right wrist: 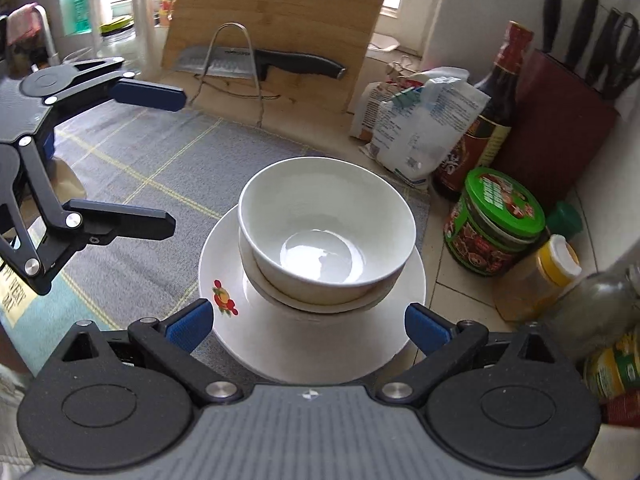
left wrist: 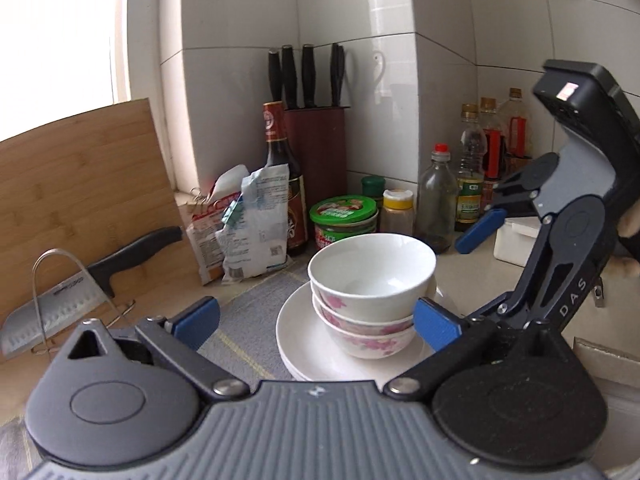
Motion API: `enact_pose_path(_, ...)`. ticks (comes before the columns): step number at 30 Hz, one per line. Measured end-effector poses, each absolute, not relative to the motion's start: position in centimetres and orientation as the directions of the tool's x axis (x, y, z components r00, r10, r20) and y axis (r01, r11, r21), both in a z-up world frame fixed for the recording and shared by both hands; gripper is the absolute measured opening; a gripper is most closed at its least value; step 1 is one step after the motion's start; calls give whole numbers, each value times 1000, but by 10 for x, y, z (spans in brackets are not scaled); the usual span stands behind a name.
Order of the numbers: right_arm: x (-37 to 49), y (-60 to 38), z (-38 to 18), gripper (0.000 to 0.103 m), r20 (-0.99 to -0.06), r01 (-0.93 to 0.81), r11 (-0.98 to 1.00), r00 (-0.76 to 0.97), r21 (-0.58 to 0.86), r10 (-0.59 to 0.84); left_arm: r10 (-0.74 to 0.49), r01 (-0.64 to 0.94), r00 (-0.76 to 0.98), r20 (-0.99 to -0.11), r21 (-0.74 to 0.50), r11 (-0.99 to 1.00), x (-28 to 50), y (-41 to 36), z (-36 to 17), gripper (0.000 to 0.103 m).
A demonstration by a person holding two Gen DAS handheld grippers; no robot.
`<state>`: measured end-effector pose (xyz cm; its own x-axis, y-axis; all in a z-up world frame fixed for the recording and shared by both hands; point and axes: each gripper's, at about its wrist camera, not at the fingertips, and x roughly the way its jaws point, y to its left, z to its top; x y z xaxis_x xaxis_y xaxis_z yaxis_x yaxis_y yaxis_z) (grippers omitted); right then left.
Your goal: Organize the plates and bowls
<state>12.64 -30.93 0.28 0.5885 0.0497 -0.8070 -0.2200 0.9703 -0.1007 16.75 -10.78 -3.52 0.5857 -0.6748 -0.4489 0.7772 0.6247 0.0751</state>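
Three bowls (left wrist: 368, 300) nested on stacked plates (right wrist: 312, 320), sitting on the mat (right wrist: 140, 168) on the table. Left gripper (left wrist: 316, 320) and right gripper (right wrist: 308, 324): jaws spread wide, holding nothing. Risk: top bowl sits slightly tilted; a jaw clipping its rim could topple the stack toward the jars (right wrist: 496, 224) just beside it.
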Motion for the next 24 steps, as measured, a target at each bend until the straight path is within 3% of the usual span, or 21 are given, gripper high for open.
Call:
enact_pose_path(4, 106, -290, 11, 103, -797, 13, 995, 598, -100, -88, -617, 706, 607, -500, -17, 708, 160, -88, -28, 102)
enact_pose_path(11, 67, -273, 19, 103, -777, 324, 946, 590, -20, -219, -542, 624, 622, -565, -60, 779, 146, -62, -23, 102)
enact_pose_path(24, 39, -237, 29, 103, -736, 421, 907, 619, 15, -275, -495, 599, 635, -594, -26, 800, 131, -44, -16, 102)
